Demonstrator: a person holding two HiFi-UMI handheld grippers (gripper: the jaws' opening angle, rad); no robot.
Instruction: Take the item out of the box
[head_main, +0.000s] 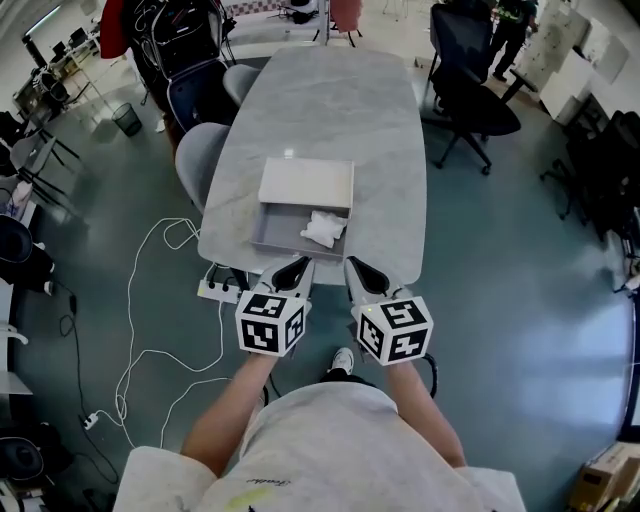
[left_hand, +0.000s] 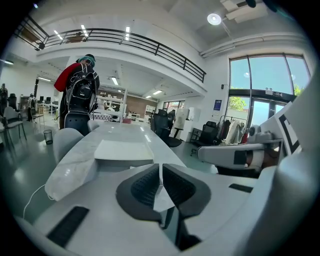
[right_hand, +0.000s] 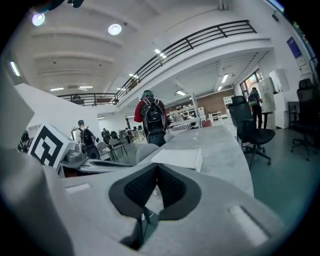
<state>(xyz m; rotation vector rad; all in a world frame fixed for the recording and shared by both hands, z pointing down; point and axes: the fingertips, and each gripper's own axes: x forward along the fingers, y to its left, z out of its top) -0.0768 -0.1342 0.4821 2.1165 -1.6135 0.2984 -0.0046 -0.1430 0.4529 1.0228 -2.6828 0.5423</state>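
Observation:
An open grey box (head_main: 272, 232) lies near the front edge of the grey marble table (head_main: 320, 110). Its white lid (head_main: 307, 183) rests against the far side. A crumpled white item (head_main: 323, 229) sits in the box's right part. My left gripper (head_main: 292, 271) and right gripper (head_main: 363, 273) hover side by side just in front of the table's edge, short of the box, both shut with nothing in them. The left gripper view shows my left gripper (left_hand: 160, 173) with jaws touching and the lid (left_hand: 124, 150) beyond. The right gripper view shows my right gripper (right_hand: 156, 176) and the lid (right_hand: 179, 159).
Two grey chairs (head_main: 200, 160) stand at the table's left side. A black office chair (head_main: 470, 105) is at the right. A power strip (head_main: 222, 291) and white cable (head_main: 150, 330) lie on the floor below the left gripper. Bags hang at the far end (head_main: 180, 35).

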